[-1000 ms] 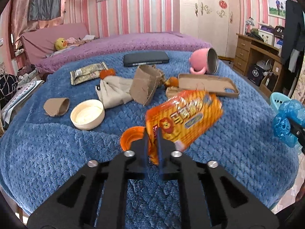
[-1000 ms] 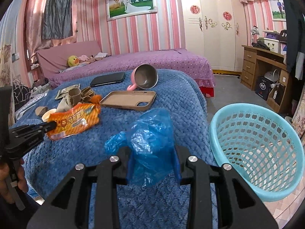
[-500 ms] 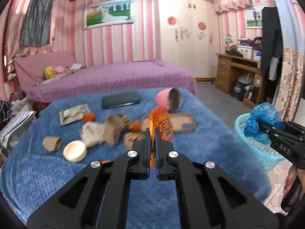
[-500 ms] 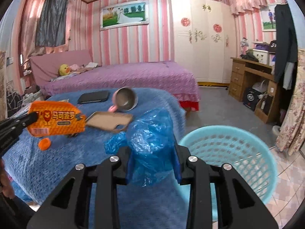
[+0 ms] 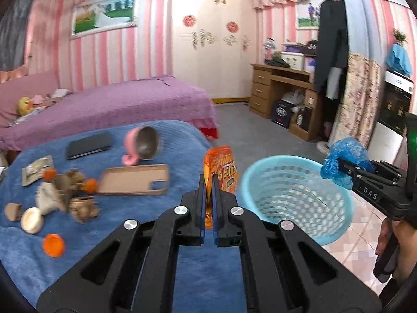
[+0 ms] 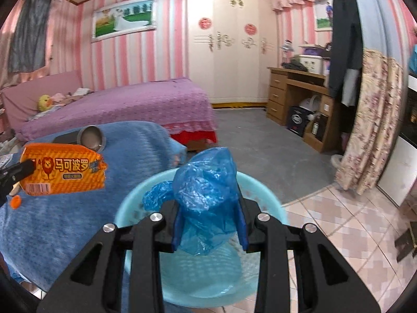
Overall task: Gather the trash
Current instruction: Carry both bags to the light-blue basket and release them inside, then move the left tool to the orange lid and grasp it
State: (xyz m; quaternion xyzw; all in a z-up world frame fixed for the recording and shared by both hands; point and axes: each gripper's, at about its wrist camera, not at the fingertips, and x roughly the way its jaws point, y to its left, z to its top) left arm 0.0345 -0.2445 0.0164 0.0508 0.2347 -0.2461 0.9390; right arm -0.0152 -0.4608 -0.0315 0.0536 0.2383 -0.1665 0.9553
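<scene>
We see the left gripper [image 5: 207, 182] clenched on the lower edge of an orange snack packet [image 5: 221, 173], which stands upright above the near right edge of the blue blanket [image 5: 182, 161], just beside the rim of the light blue basket [image 5: 284, 160]. The right gripper [image 6: 209, 221] grasps a crumpled blue plastic bag [image 6: 206, 190] directly over the basket's open mouth [image 6: 208, 268]. The basket stands on the floor against the blanket's edge; to its right we see open tiled floor [image 6: 338, 221], and beyond it grey floor [image 6: 260, 140] reaching to the desk [image 6: 294, 88]. On the blanket lie a pink cup [image 5: 142, 143] on its side, a tan phone case [image 5: 135, 180], a dark flat case [image 5: 88, 146], an orange cap [image 5: 53, 245] and crumpled paper scraps [image 5: 67, 195].
</scene>
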